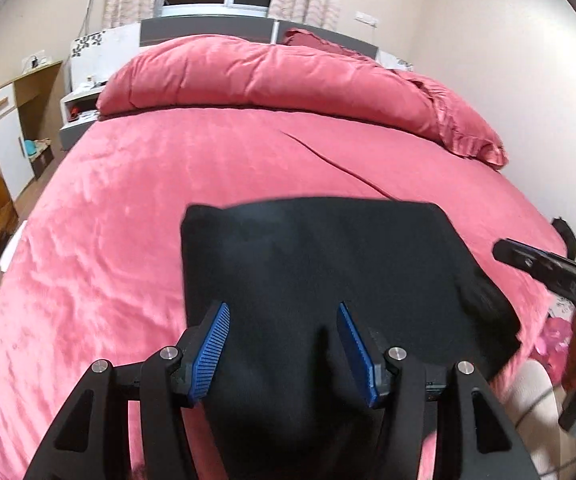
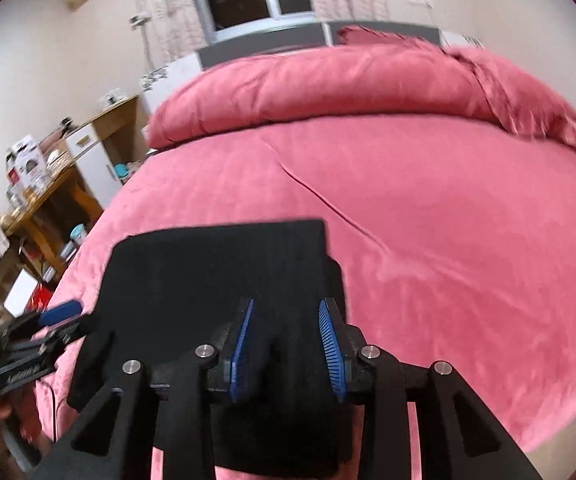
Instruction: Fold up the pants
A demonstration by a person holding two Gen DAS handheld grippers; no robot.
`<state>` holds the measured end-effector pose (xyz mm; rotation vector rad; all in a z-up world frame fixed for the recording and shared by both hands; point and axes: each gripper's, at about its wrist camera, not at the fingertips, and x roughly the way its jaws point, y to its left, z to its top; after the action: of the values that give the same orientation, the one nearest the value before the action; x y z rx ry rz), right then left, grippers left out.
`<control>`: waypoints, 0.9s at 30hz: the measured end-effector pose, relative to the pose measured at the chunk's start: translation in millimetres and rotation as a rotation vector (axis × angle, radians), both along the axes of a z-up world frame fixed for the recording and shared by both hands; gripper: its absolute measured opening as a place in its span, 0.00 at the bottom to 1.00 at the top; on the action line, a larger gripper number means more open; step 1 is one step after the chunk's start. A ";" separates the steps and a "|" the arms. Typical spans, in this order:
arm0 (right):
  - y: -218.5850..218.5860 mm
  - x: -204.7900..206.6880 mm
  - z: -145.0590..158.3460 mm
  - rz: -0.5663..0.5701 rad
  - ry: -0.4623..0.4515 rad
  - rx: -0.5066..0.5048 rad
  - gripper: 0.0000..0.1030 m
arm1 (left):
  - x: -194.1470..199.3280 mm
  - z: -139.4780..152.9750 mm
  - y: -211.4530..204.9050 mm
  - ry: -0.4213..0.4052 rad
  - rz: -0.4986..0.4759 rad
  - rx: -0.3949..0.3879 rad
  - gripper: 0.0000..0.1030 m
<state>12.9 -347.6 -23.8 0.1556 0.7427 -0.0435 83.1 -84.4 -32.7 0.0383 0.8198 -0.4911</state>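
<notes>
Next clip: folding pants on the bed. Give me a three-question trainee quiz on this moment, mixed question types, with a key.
1. True or false: the black pants lie on a pink bedsheet.
2. Multiple choice: in the left wrist view, the left gripper has its blue fingers
A. pressed flat together
B. spread apart, over the pants
C. clamped on the duvet
3. Short answer: what lies bunched along the head of the bed?

Key:
1. True.
2. B.
3. A pink duvet. The right gripper is likewise spread over the pants, with its pads not pressing on the cloth.
</notes>
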 end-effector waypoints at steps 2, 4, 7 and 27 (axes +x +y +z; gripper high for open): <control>9.3 5.7 1.7 0.025 -0.003 0.002 0.33 | 6.9 2.3 -0.6 0.004 0.022 0.006 0.55; 17.0 8.5 0.8 0.039 -0.004 0.003 0.33 | 6.9 1.4 1.4 0.018 0.035 -0.008 0.55; 24.1 5.2 -8.4 0.052 0.019 0.021 0.33 | 5.0 -2.7 3.9 0.039 0.040 -0.021 0.55; 15.2 -11.8 -51.9 0.029 0.123 0.036 0.33 | -12.6 -35.1 -0.6 0.089 0.030 0.019 0.55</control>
<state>1.1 -332.3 -75.7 0.1770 0.8691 -0.0122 70.5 -85.0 -67.7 0.0217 0.9107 -0.4591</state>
